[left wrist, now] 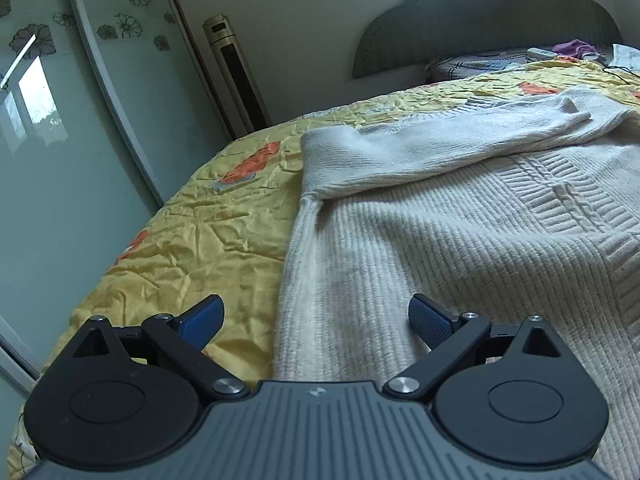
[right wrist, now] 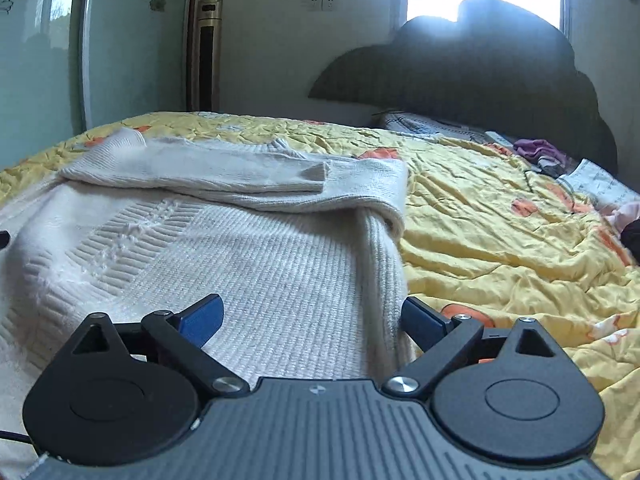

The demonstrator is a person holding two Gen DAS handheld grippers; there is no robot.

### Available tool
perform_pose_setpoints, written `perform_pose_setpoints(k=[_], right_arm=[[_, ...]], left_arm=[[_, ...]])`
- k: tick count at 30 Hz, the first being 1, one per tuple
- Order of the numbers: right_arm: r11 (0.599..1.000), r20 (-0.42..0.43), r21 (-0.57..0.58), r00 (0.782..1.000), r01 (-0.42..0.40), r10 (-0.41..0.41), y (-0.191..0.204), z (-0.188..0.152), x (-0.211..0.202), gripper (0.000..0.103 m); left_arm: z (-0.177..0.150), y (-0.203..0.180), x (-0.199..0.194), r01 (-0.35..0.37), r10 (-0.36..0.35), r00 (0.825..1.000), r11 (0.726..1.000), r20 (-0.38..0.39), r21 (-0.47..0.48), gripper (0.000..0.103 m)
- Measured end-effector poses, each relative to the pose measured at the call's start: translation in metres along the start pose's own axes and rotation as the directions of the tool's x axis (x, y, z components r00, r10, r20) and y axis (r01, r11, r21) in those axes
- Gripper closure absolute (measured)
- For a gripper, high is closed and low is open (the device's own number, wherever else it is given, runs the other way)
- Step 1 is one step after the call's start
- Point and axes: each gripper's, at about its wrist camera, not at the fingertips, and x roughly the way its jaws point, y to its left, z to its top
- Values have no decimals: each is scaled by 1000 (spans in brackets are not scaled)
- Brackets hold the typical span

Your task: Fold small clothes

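Left wrist view: left gripper [left wrist: 316, 320] is hovering spread over the sweater [left wrist: 460, 220] lying at frame centre-right on the bed [left wrist: 192, 232]; right gripper [right wrist: 312, 318] is hanging spread too, holding nothing.

From the left wrist view, bare yellow bedspread [left wrist: 192, 236] lies open from nine to eleven o'clock, as far as the mattress edge; past it the glass wardrobe door [left wrist: 60, 152] and tower fan [left wrist: 236, 76] block the way. The cream sweater [left wrist: 460, 248] fills twelve to three o'clock, its folded sleeve [left wrist: 440, 148] a low ridge across. From the right wrist view, open bedspread runs one to three o'clock; small clutter [right wrist: 540, 152] and the headboard [right wrist: 480, 80] close off the far end.
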Motion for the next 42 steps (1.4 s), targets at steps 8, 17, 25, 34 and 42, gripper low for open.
perform_pose_setpoints(k=[8,17,25,34,42], right_arm=[[995,-33,-75,997,63,-65,-2,-3,1,7],[999,-67,-7,997,-32,32,-6,-17,-22,5],[969,-101,222,986,-107,132,-34,-42,-37,5],[915,-90,348,964,-205,250,-50,-52,-57,7],[919,-130,333,955,-210,265,-36,-55,-64,5]], left_arm=[[-3,62,0,109,-123,990,977,-65,-183,4],[-30,68,-17,319,-350,931,918,-103,-238,3],[-44,81,-18,367,-436,889,861,-139,-353,4],[-47,68,-28,437,-495,859,840,-127,-321,4],[-55,51,-39,416,-448,891,870,-69,-265,4]])
